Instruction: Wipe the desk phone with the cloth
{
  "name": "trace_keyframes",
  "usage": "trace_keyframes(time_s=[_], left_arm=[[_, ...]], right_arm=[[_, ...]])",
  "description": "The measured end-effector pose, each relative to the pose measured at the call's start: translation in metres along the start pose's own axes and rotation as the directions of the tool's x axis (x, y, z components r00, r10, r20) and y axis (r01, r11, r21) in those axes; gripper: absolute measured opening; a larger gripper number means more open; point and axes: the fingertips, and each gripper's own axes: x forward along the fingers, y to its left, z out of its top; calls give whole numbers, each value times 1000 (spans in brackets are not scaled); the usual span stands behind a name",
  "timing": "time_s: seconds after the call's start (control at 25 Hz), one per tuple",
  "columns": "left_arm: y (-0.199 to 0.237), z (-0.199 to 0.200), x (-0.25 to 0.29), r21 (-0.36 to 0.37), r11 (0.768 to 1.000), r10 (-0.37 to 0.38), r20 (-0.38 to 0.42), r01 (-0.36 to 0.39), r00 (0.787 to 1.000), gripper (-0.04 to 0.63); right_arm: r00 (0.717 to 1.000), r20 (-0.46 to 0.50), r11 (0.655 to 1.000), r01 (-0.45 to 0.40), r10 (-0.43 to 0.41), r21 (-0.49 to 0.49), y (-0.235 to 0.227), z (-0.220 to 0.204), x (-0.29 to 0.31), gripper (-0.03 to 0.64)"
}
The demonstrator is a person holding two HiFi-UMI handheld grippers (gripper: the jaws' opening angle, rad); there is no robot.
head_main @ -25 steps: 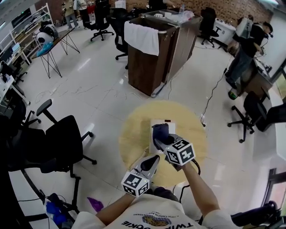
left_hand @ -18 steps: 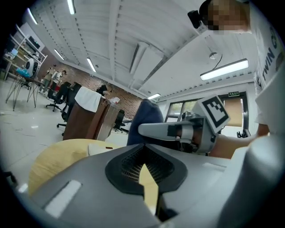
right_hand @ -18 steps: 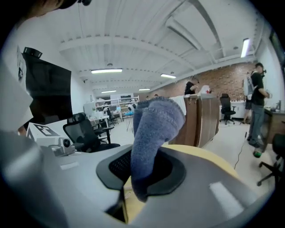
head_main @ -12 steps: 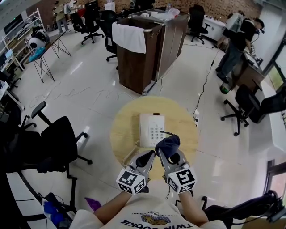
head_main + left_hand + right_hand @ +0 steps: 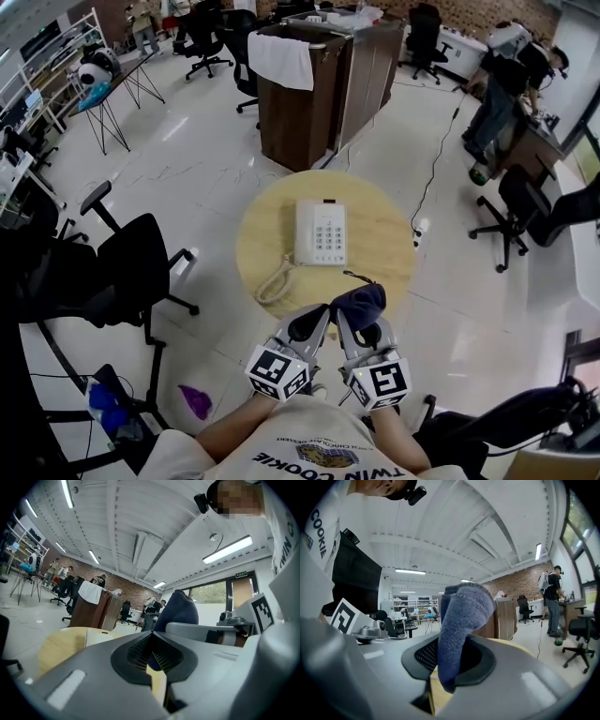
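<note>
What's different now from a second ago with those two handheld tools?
The right tool, still clamped on the blue cloth, drew back off the desk phone toward the person, uncovering it. The left tool kept to the near edge, holding nothing; the phone stayed on the round table.

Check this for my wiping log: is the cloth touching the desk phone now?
No, the cloth sits pinched in the right tool, well short of the desk phone.
</note>
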Motion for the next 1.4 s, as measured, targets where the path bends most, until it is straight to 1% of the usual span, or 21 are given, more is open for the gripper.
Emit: trace_keyframes(time_s=[0.24, 0.4, 0.6, 0.84, 0.96, 1.08, 1.4], left_arm=[[-26, 2, -28, 23, 1000, 16, 31, -17, 999, -8], [-36, 4, -42, 24, 999, 31, 46, -32, 998, -8], [-51, 1, -51, 31, 999, 26, 49, -28, 998, -8], [-59, 1, -52, 48, 999, 20, 42, -22, 999, -8], [-58, 4, -51, 57, 998, 21, 55, -24, 998, -8], [-56, 7, -51, 61, 998, 23, 67, -27, 997, -8], [-57, 6, -51, 63, 998, 21, 65, -25, 998, -8]], right_arm=[[999, 40, 999, 23, -21, -45, 15, 5, -37, 67], [997, 70, 997, 24, -19, -69, 27, 10, -56, 67], [996, 92, 996, 23, -15, -87, 34, 12, -74, 67], [996, 93, 995, 19, -9, -99, 37, 10, -81, 66], [996, 92, 995, 15, -6, -102, 34, 9, -80, 66], [995, 95, 994, 17, -7, -106, 32, 8, -78, 66], [997, 77, 993, 5, 4, -114, 33, 3, -76, 66]])
